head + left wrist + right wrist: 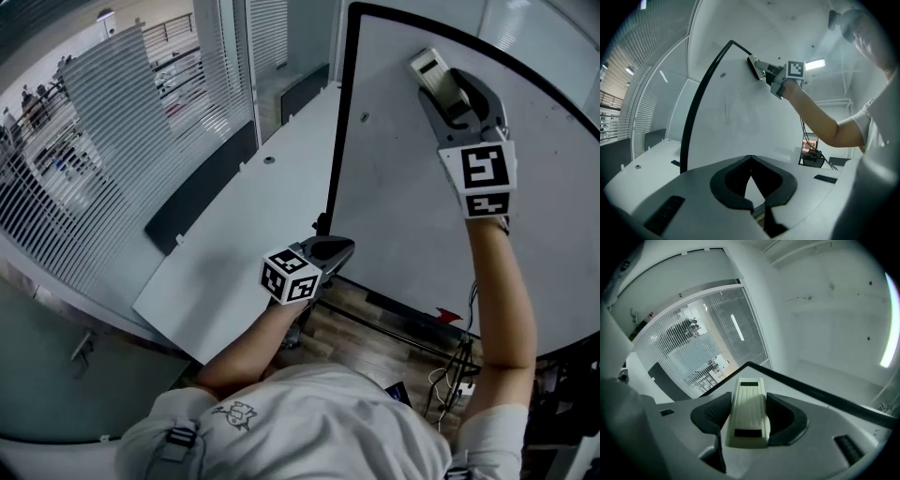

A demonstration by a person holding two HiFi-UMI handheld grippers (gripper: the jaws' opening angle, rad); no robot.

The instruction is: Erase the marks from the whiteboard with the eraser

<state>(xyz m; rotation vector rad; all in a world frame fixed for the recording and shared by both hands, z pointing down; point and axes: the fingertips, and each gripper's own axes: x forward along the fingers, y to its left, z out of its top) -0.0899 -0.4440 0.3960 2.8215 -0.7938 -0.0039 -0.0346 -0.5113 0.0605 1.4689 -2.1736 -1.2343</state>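
Nearest, the left gripper (pixel 334 250) hangs low in front of the person's shirt (pixel 309 422), just beside the lower corner of the whiteboard's black frame (pixel 339 122). Its jaws are closed tip to tip on nothing. It looks parked there to keep out of the working arm's way while its camera looks up the board.

Further out, the whiteboard (pixel 403 206) stands upright beside a white table (pixel 234 244). In the left gripper view only a faint grey streak (pixel 725 110) shows on it, so little seems left to wipe.

Higher up, the right arm is stretched to full reach. The right gripper (pixel 457 94) clamps the cream eraser (pixel 429 67) by its long sides, with its far end sticking out past the jaws. That grip likely leaves the felt face free to lie against the board near the top frame edge, where it appears to touch.

Beyond the frame, slatted blinds (pixel 122 122) cover a glass partition.
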